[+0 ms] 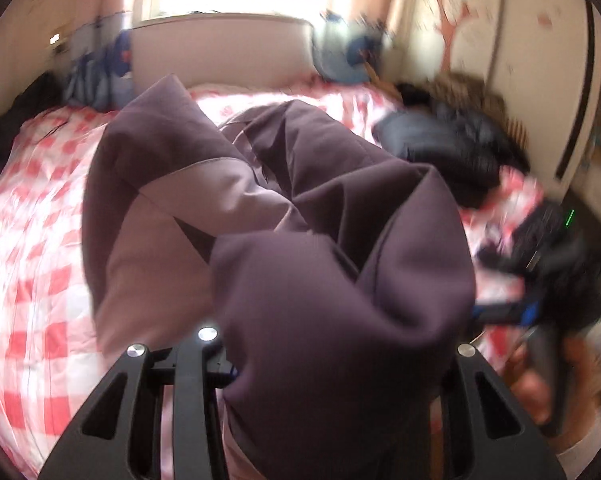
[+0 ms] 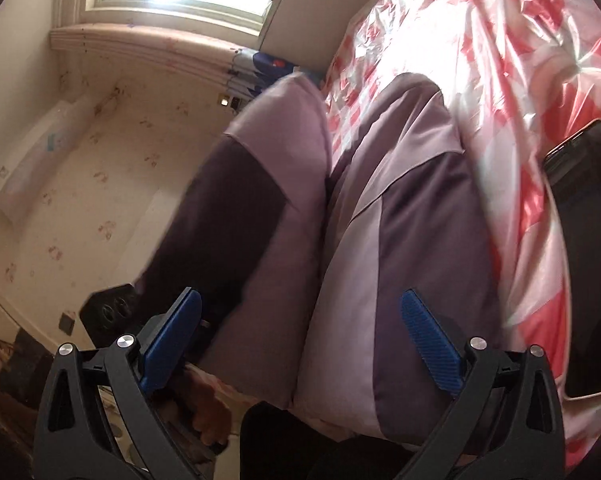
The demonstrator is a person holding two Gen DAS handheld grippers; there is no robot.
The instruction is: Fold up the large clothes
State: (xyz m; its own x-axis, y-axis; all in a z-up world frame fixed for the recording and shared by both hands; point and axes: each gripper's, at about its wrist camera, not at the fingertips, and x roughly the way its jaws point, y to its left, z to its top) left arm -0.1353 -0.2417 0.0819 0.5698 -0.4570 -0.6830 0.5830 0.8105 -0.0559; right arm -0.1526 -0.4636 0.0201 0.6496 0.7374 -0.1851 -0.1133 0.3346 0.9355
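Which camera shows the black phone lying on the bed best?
The right wrist view: the phone lies dark and sharp-edged on the checked bedspread at the right edge. The left wrist view does not show it clearly.

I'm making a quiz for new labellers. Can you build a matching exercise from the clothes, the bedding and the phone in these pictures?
Things:
1. purple garment
2. bedspread
3. phone
4. dark blue clothes

Descriptions:
A. red and white checks
B. heaped near the bed's far corner
C. two shades, bunched up above the bed
D. dark screen, lying on the bedding

Pairs: 1-C, 2-A, 3-D, 4-B
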